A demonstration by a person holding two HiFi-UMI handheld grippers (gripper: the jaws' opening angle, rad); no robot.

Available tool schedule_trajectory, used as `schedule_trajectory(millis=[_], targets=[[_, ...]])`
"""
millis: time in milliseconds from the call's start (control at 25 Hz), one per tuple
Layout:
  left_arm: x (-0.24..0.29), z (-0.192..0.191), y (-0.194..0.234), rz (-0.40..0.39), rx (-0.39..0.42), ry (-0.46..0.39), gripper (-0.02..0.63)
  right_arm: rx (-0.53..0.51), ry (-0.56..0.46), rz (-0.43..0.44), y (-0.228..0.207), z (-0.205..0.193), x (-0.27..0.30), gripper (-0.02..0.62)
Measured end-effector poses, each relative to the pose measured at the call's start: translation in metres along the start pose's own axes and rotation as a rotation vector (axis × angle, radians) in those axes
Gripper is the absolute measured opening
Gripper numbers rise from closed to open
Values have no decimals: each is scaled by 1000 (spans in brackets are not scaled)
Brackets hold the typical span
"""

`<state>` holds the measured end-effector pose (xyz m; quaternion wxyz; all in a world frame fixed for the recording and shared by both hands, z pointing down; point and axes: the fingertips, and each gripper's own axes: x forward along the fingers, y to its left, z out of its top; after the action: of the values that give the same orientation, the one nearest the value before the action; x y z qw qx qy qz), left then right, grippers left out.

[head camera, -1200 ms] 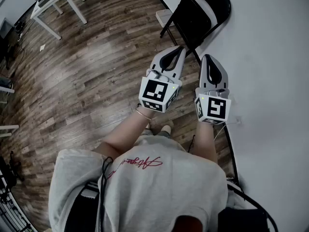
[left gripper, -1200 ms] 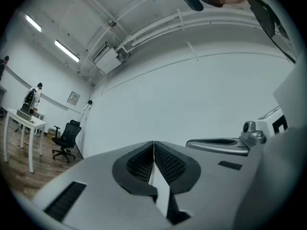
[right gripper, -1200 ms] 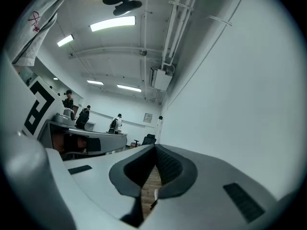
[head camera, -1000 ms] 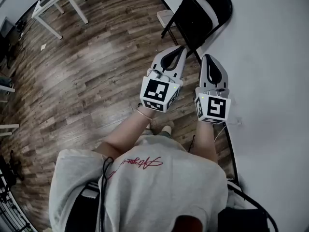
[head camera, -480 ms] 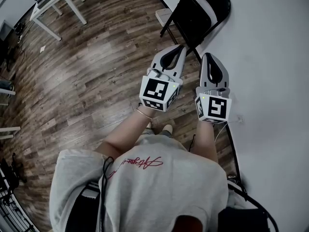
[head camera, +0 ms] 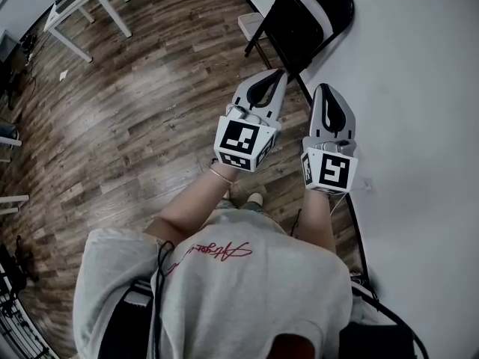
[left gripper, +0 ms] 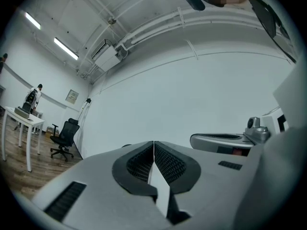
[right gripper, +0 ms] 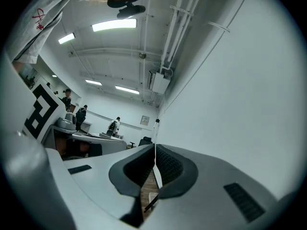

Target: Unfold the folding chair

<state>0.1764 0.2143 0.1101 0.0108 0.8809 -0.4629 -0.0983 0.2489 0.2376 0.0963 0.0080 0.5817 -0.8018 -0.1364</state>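
A black folding chair (head camera: pixel 305 22) leans folded against the white wall at the top right of the head view. Both grippers are held side by side in the air in front of the person, pointing toward the chair and short of it. My left gripper (head camera: pixel 280 73) is shut with nothing in it, its tip close to the chair's lower legs in the picture. My right gripper (head camera: pixel 329 88) is also shut and empty, next to the wall. The ribbed pads meet in the left gripper view (left gripper: pixel 153 143) and in the right gripper view (right gripper: pixel 154 148).
The wood floor (head camera: pixel 135 118) spreads to the left, with a white table (head camera: pixel 82 2) at the far top left. A white box (head camera: pixel 253 25) lies beside the chair. The left gripper view shows an office chair (left gripper: pixel 62 137) and a table (left gripper: pixel 21 123) far off.
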Motion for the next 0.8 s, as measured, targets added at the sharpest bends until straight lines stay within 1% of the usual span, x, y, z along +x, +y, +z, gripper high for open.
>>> schedule_trajectory(millis=[240, 400, 520, 640, 800], targets=[[30, -14, -21, 12, 13, 17, 17, 2, 3, 42, -29, -11, 1, 18], [56, -25, -22, 21, 13, 20, 17, 11, 13, 44, -54, -27, 16, 18], [82, -41, -12, 24, 2, 42, 17, 26, 31, 32, -72, -48, 38, 18], [120, -55, 8, 15, -14, 53, 17, 13, 43, 20, -91, -66, 73, 18], [200, -81, 48, -19, 3, 80, 17, 9, 63, 0, -128, -99, 146, 18]])
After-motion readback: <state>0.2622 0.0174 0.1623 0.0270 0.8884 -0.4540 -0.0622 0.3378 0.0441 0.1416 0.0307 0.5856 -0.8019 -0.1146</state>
